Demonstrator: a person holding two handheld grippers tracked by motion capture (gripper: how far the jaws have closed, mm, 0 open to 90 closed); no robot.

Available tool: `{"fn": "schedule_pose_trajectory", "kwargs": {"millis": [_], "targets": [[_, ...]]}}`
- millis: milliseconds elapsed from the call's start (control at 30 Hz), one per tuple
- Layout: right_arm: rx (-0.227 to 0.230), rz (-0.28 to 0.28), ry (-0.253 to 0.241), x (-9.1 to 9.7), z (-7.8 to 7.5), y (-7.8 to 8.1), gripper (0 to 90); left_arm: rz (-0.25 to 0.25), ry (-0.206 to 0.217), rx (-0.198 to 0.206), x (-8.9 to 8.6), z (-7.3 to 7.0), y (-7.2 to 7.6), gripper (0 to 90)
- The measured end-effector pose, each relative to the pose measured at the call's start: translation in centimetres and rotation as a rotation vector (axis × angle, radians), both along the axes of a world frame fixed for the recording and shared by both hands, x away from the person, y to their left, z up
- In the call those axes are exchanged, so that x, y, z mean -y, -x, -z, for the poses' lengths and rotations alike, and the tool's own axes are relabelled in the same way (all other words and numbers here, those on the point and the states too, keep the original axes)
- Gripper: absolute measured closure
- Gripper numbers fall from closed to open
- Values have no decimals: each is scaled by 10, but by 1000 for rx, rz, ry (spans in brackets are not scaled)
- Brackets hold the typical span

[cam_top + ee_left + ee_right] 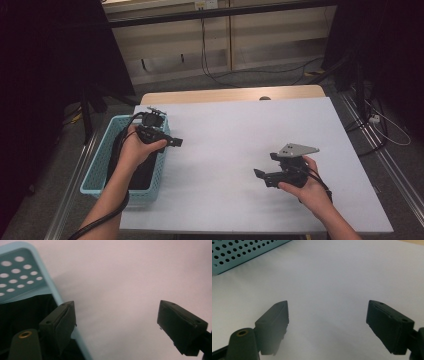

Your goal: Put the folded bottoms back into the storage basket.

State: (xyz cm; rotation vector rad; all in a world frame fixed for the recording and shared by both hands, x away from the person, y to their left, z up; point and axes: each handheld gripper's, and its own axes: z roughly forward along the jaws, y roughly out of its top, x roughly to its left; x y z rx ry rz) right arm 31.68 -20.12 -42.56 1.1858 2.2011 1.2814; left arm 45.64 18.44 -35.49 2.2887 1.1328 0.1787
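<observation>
Bench inspection: both grippers unloaded

White bench (235,130) bare at centre; blue perforated basket (95,175) at its left edge, dark contents inside; left gripper (176,142) over basket rim, jaws wide, nothing between; right gripper (260,175) over bare bench, jaws wide, nothing held; cables on floor behind.

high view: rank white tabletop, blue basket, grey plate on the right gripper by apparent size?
1. White tabletop, by far the largest.
2. Blue basket, at its left edge.
3. Grey plate on the right gripper, smallest.
</observation>
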Motion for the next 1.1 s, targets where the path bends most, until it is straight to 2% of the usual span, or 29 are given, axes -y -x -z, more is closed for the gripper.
{"fn": "schedule_pose_trajectory", "kwargs": {"millis": [133,233,467,600,633,733,833,1100], "targets": [[-3,-5,6,2,1,-1,179,18,0,-5,7,4,3,155],[-2,-15,10,1,1,-1,179,35,19,0,15,8,7,152],[-4,-9,5,4,0,0,179,72,21,7,25,11,16,148],[-5,1,9,7,0,2,179,82,37,2,28,14,19,148],[-4,0,10,8,0,2,179,90,27,9,29,14,19,148],[-6,4,10,11,1,4,178,103,42,5,33,16,23,147],[-15,4,14,13,3,5,179,122,32,9,36,18,26,146],[-19,5,10,17,3,7,177,130,45,10,41,18,32,142]]}}
